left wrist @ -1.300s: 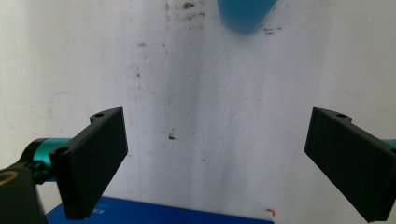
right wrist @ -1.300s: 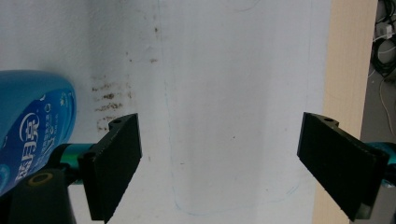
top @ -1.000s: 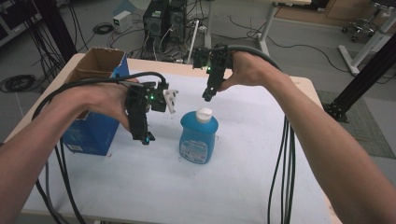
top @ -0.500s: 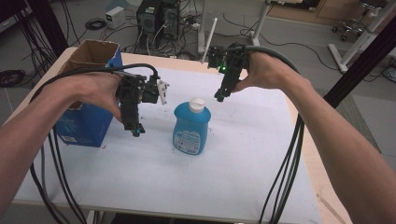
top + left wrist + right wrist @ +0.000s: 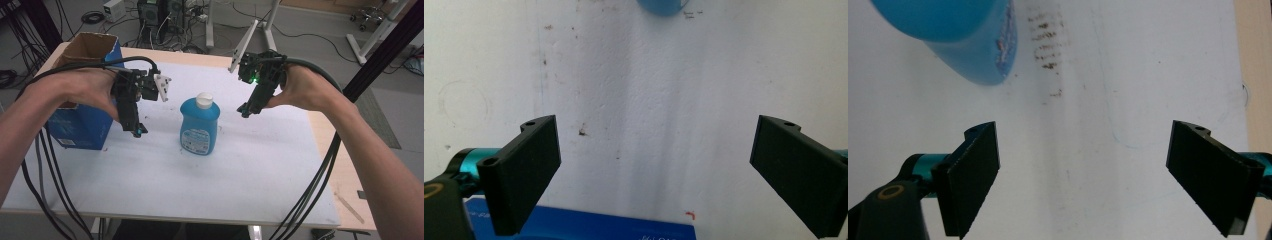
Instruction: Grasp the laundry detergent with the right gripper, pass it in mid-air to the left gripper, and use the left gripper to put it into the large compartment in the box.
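A blue bottle point(image 5: 199, 127) with a white cap stands upright in the middle of the white table cover point(image 5: 210, 185). My left gripper point(image 5: 136, 130) hangs to its left, pointing down, apart from it. In the left gripper view the left gripper point(image 5: 659, 145) is open wide over bare cover, with the bottle's base point(image 5: 664, 6) at the top edge. My right gripper point(image 5: 245, 110) hangs to the bottle's right, also clear of it. In the right gripper view the right gripper point(image 5: 1083, 150) is open, nothing between its jaws, and the bottle point(image 5: 958, 35) is at the upper left.
A blue cardboard box point(image 5: 80, 122) with an open top stands at the table's left, just behind my left hand; its edge point(image 5: 589, 225) shows below the left jaws. Cables trail from both grippers over the table's front. The wooden table edge point(image 5: 325, 150) runs along the right.
My right gripper has moved from near the bottle's cap out to the bottle's right and a little lower. The left gripper has drifted slightly left. Both stay open.
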Available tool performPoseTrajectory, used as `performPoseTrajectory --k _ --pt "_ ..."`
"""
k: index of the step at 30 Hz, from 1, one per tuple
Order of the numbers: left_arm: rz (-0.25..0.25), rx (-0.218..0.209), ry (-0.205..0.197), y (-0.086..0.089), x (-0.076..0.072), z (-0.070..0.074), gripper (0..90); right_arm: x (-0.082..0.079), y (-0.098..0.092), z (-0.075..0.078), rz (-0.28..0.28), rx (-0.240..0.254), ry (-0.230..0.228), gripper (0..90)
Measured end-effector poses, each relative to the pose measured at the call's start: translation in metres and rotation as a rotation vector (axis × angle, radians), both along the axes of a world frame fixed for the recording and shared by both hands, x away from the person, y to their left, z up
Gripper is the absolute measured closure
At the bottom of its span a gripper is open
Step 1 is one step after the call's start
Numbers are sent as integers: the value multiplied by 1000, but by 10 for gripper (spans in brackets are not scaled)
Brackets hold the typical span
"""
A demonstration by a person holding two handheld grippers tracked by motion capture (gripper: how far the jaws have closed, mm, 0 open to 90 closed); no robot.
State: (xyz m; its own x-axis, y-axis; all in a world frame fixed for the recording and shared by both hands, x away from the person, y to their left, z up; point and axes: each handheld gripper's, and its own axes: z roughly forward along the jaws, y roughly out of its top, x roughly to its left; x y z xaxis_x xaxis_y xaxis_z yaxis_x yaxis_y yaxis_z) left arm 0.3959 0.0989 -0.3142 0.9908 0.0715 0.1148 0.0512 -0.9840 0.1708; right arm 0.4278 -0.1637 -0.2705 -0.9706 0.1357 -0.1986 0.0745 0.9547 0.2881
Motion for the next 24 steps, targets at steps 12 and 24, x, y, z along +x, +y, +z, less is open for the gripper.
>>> performPoseTrajectory --k 12,24 --pt "-11 -6 -21 -1 -2 3 60 -30 -11 -29 3 159 73 132" --pt "-17 -18 -31 -2 -4 3 60 -42 1 -59 -6 354 128 132"
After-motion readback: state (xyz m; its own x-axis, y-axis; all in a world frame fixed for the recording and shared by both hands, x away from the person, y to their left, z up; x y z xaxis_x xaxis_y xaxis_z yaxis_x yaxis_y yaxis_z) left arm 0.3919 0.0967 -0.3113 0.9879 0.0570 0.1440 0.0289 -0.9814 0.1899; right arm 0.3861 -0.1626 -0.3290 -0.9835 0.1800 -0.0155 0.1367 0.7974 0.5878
